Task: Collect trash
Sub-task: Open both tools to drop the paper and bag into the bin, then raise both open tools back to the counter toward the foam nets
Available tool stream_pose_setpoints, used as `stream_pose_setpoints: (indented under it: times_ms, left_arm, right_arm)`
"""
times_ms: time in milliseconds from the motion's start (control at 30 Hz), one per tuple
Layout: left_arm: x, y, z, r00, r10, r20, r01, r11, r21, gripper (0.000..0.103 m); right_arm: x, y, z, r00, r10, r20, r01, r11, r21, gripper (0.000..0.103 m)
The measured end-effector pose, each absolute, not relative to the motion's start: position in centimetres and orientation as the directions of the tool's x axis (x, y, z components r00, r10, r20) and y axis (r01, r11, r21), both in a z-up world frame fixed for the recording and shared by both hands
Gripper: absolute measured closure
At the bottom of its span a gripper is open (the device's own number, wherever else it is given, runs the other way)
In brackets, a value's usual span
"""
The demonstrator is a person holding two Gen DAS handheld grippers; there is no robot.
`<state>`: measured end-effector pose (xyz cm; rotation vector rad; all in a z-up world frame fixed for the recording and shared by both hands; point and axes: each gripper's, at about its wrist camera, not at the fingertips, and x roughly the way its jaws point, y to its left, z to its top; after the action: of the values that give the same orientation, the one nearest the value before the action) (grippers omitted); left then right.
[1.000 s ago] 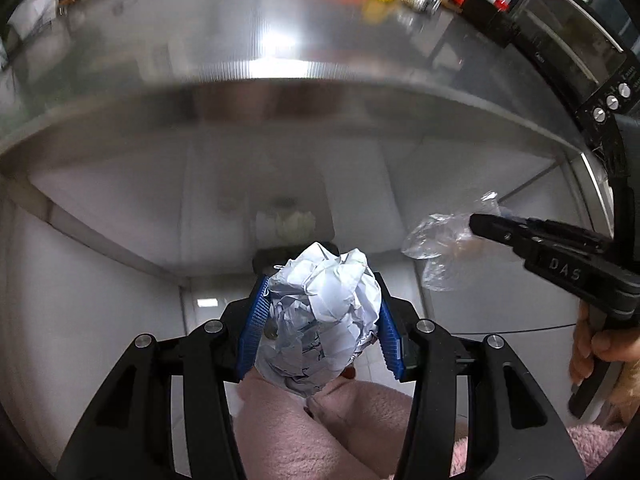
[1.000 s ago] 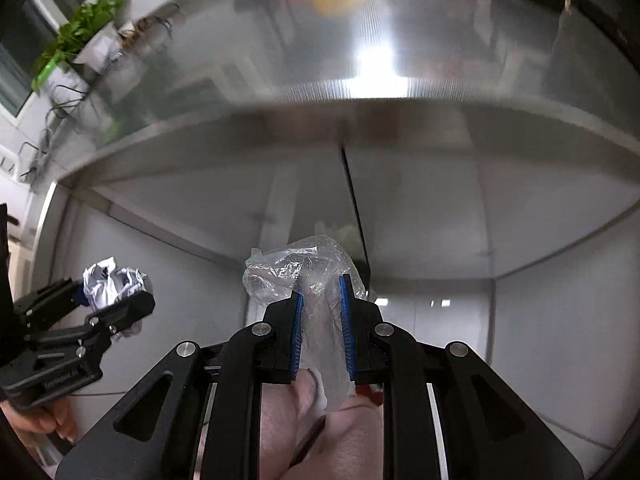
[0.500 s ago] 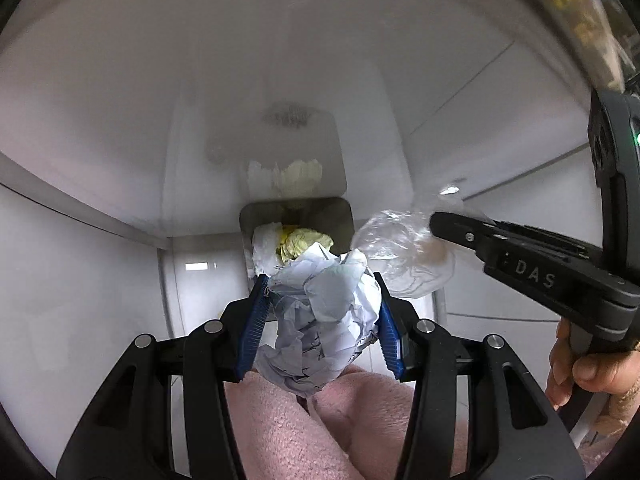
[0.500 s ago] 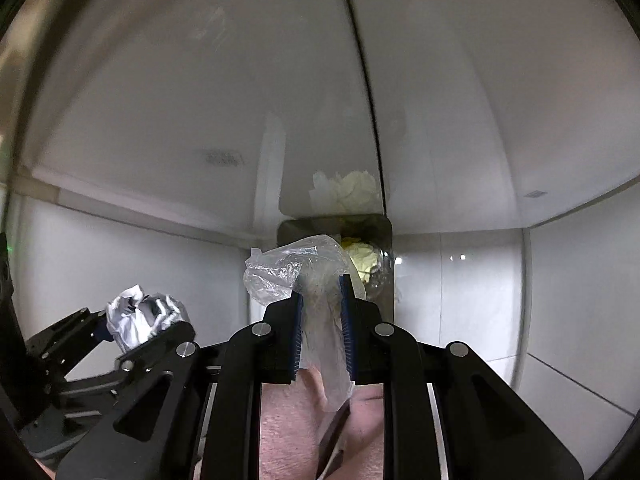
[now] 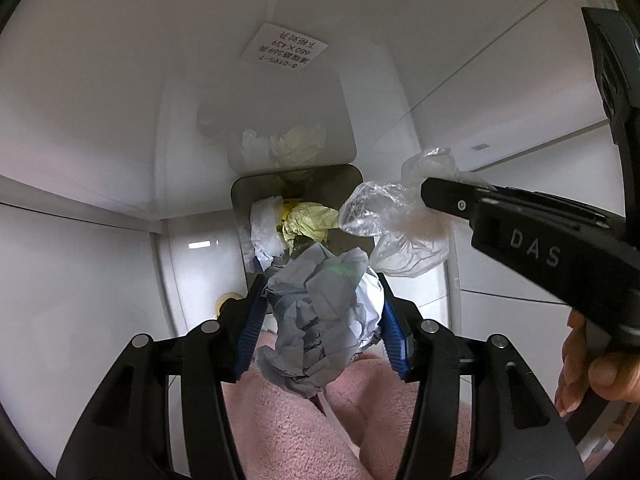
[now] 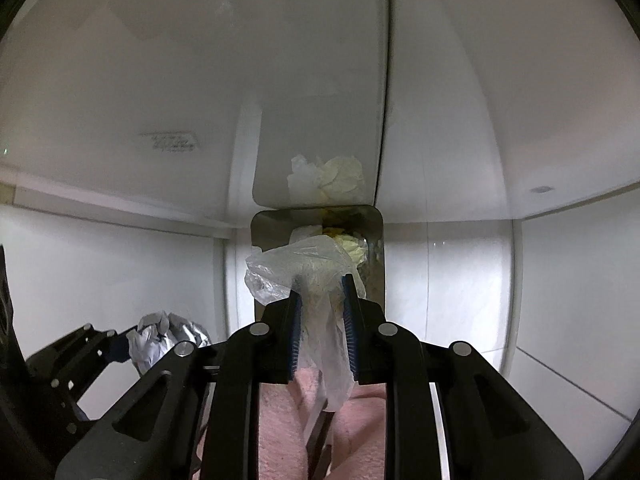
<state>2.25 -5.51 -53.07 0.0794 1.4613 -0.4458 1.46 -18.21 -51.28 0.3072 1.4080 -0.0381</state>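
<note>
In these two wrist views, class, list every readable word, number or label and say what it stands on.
"DAS": on the black right gripper.
"680×439" and "8-0195-7": upside down on the white paper sticker on the white cabinet panel; its other characters are too small.
Right view: the same sticker, blurred, unreadable.

Glossy white cabinet panels (image 5: 100, 140) are seen filling both views, their surfaces softly lit and faintly reflective. A dark vertical seam (image 6: 387, 80) is shown dividing two of the panels in the right wrist view. A white paper label with printed characters (image 5: 285, 53) is stuck on a panel. A pale floor (image 6: 560, 320) is crossed by thin joint lines.
</note>
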Motion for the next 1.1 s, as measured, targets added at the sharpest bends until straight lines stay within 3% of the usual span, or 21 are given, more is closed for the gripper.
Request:
stream_pose_setpoints:
  times_ms: [33,133,200,367,467,633,1100]
  left_arm:
    - [2.4,-5.5,-53.0,0.046,-0.243,-0.969,0.339,0.916,-0.214,0.052]
    - [2.3,-5.6,-52.4,0.052,-0.241,-0.969,0.338,0.917,-0.210,0.051]
    - [2.3,-5.6,-52.0,0.058,-0.244,-0.968,0.335,0.918,-0.212,0.046]
    - [2.6,-5.5,-51.0,0.083,-0.246,-0.966,0.331,0.921,-0.206,0.022]
    - [2.6,-5.3,-50.2,0.094,-0.238,-0.967,0.332,0.923,-0.195,0.013]
    - [2.1,-4.3,-47.5,0.128,-0.225,-0.966,0.345,0.923,-0.169,0.008]
    - [1.4,-1.9,-31.9,0.316,-0.292,-0.903,0.335,0.924,-0.182,0.008]
  right_arm:
    - [1.5,-18.4,-51.2,0.172,0.159,-0.972,0.221,0.955,0.196,0.067]
    - [1.6,-18.7,-50.7,0.183,0.168,-0.969,0.233,0.950,0.209,0.061]
    - [1.7,-18.7,-50.5,0.187,0.173,-0.967,0.231,0.949,0.214,0.056]
    - [1.9,-18.8,-49.4,0.201,0.177,-0.964,0.229,0.948,0.222,0.039]
    - [1.9,-19.1,-48.6,0.211,0.170,-0.963,0.233,0.948,0.218,0.025]
    - [1.2,-19.9,-46.1,0.232,0.141,-0.963,0.233,0.953,0.195,0.007]
    - [-1.5,-21.9,-31.7,0.409,0.131,-0.903,0.148,0.967,0.207,0.004]
